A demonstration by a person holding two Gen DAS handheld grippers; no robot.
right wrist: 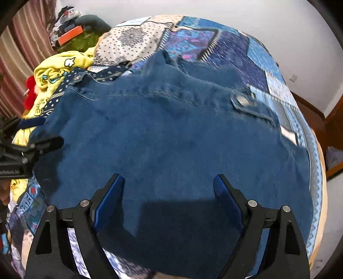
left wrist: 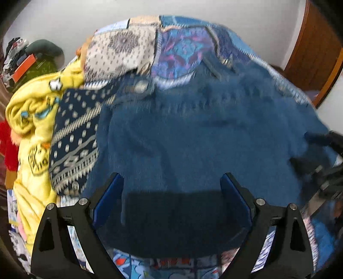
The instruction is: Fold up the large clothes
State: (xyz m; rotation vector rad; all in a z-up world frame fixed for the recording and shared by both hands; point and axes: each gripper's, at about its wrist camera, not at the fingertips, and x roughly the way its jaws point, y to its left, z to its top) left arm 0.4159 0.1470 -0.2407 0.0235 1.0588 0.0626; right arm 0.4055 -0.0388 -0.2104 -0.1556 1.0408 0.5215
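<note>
**Both grippers spread over the denim**

While we look down from each wrist, our left gripper and right gripper hang with jaws spread wide, pinching nothing, blue pads just above the cloth. Beneath them the blue denim garment lies spread on the bed, over a patchwork bedspread. A metal button shows on its pocket flap. Beside it, to the left, a navy patterned knit lies partly under the denim, then a yellow printed garment. Farther back, a heap of clothes sits against the white wall.
</note>
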